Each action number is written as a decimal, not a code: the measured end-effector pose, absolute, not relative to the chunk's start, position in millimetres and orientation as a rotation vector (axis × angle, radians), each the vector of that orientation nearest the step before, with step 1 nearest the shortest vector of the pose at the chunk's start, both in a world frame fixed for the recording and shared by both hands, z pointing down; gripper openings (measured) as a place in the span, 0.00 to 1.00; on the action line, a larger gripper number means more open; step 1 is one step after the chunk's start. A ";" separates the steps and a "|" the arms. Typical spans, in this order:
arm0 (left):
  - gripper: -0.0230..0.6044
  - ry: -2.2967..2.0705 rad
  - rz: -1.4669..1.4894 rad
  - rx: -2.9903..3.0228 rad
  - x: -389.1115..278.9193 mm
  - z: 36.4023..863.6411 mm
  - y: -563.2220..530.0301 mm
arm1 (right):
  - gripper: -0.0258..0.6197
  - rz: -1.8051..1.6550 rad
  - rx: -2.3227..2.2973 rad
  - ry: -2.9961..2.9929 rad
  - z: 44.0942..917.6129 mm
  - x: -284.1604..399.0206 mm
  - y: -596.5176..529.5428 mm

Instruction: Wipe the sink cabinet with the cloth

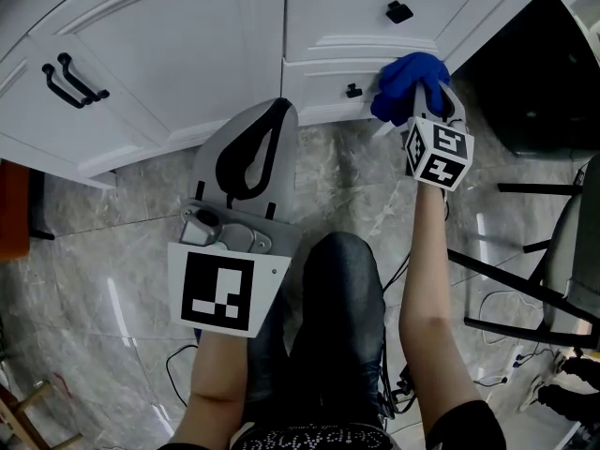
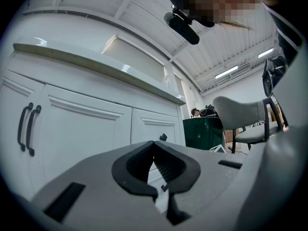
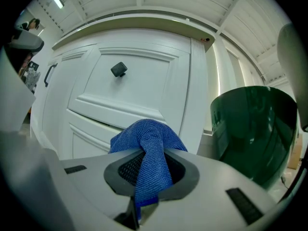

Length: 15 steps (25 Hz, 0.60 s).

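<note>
The white sink cabinet (image 1: 187,45) fills the top of the head view. My right gripper (image 1: 422,101) is shut on a bunched blue cloth (image 1: 405,81), which presses against the lower drawer front just right of a small black knob (image 1: 353,90). In the right gripper view the cloth (image 3: 149,146) bulges out over the jaws, with the cabinet's panelled door (image 3: 139,100) and a square knob (image 3: 119,70) close behind. My left gripper (image 1: 279,107) hangs lower left, short of the cabinet, with its jaws shut on nothing (image 2: 154,144).
Two black bar handles (image 1: 70,81) are on the left door. A dark green bin (image 3: 255,129) stands right of the cabinet. A chair with a black frame (image 1: 553,251) and floor cables (image 1: 497,345) lie at the right. The person's knee (image 1: 342,279) is between the arms.
</note>
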<state>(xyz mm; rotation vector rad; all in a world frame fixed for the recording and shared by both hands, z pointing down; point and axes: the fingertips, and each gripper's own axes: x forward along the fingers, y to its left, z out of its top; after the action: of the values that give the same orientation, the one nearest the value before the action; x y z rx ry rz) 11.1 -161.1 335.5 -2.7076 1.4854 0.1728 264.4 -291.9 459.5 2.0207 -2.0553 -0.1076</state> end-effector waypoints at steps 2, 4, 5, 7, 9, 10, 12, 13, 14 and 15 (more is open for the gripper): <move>0.04 1.487 0.174 -2.707 11.3 335.3 -160.4 | 0.14 -0.092 2.046 -2.018 461.2 274.8 -291.7; 0.04 1.487 0.175 -2.707 11.2 335.2 -160.1 | 0.14 -0.039 2.100 -1.984 463.8 289.3 -292.5; 0.04 1.486 0.175 -2.708 11.2 335.2 -160.2 | 0.13 -0.021 2.113 -1.978 464.5 294.2 -293.3; 0.04 1.487 0.175 -2.710 11.1 335.5 -160.5 | 0.14 -0.023 2.103 -1.980 464.8 296.5 -294.6; 0.04 1.488 0.174 -2.710 11.5 335.6 -160.7 | 0.14 -0.039 2.094 -1.981 464.4 294.4 -294.3; 0.04 1.488 0.174 -2.710 12.2 335.5 -160.6 | 0.13 -0.047 2.100 -1.982 463.3 292.8 -292.6; 0.04 1.486 0.168 -2.709 14.1 335.6 -160.1 | 0.13 -0.086 2.116 -1.988 458.7 286.1 -284.5; 0.04 1.485 0.164 -2.709 14.8 335.8 -160.0 | 0.13 -0.116 2.120 -2.001 456.0 279.7 -277.9; 0.04 1.485 0.160 -2.709 15.0 336.0 -160.1 | 0.13 -0.147 2.118 -2.022 453.8 270.8 -270.2; 0.04 1.487 0.160 -2.707 15.0 335.8 -160.3 | 0.13 -0.177 2.107 -2.053 452.5 259.2 -261.8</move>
<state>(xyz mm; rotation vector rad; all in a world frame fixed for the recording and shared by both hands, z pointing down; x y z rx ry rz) 15.0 -160.3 335.8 -2.7070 1.4865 0.1603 259.2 -261.8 452.5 2.1066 -2.0527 -0.1769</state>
